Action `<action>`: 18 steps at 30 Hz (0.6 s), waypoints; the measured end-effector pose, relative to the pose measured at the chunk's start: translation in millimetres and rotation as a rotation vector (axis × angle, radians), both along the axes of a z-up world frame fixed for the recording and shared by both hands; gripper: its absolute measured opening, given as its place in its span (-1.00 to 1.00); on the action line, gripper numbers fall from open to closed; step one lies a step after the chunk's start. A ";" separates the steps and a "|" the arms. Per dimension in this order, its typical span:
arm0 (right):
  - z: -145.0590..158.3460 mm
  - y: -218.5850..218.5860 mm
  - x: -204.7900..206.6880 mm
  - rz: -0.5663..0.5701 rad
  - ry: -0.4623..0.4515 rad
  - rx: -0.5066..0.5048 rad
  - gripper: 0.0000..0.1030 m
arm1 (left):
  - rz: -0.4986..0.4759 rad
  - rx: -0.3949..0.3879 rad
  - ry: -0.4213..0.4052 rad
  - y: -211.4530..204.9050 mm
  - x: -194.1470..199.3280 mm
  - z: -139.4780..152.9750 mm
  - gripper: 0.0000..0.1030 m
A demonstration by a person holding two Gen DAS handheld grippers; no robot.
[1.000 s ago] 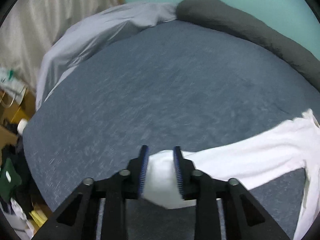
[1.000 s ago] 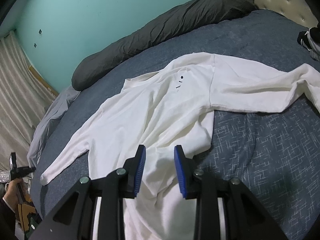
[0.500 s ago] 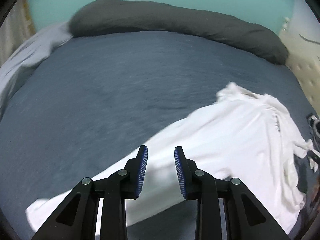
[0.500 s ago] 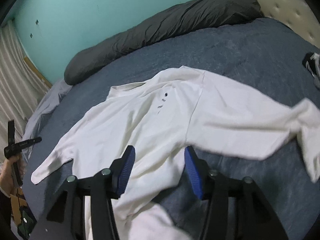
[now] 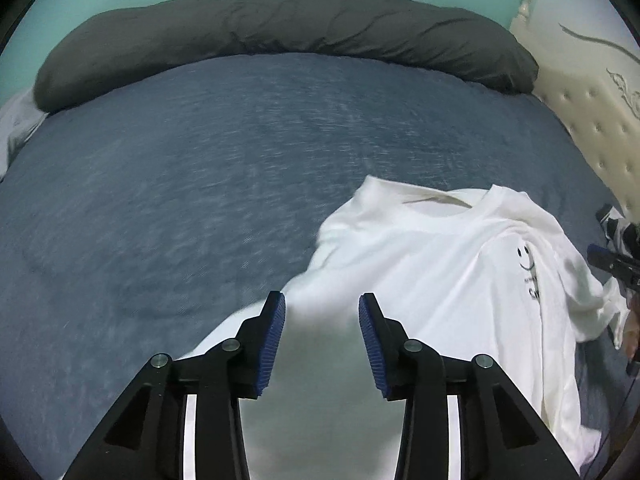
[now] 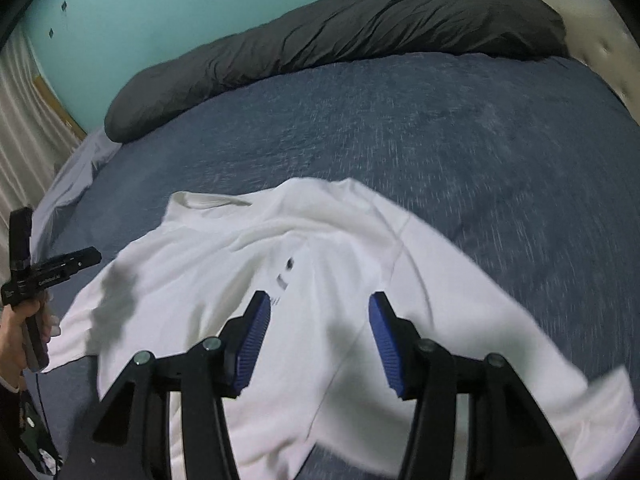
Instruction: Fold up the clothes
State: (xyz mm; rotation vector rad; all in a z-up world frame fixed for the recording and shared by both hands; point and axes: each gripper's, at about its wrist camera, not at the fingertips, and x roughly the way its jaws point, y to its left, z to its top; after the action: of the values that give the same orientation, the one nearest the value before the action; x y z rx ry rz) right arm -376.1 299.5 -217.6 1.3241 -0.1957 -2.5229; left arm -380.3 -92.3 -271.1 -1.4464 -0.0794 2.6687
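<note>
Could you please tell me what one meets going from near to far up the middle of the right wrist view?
Right tool with its jaws apart → white shirt → blue bedspread → dark grey long pillow → turquoise wall.

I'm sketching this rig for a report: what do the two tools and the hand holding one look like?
The left tool and the right tool match: black angular linkage arms with round silver pivot bolts, and fingers faced with ribbed blue pads. The right wrist view shows a bare hand on a black handle bearing small white lettering.
</note>
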 end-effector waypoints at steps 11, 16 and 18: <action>-9.4 -35.1 -78.2 0.087 0.018 0.058 0.01 | -0.016 -0.013 -0.027 18.5 -68.1 -19.6 -0.14; -22.5 -51.2 -100.9 0.161 0.029 0.117 0.01 | -0.020 -0.003 -0.031 24.5 -87.5 -26.8 0.02; -29.3 -55.7 -107.0 0.173 0.023 0.138 0.01 | -0.021 -0.005 -0.030 26.2 -92.6 -29.7 0.02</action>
State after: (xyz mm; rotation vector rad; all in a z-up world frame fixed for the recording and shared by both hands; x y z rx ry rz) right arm -483.2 243.7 -246.8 1.3004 0.0963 -2.4407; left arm -472.9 -66.0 -300.8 -1.4807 -0.0595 2.6333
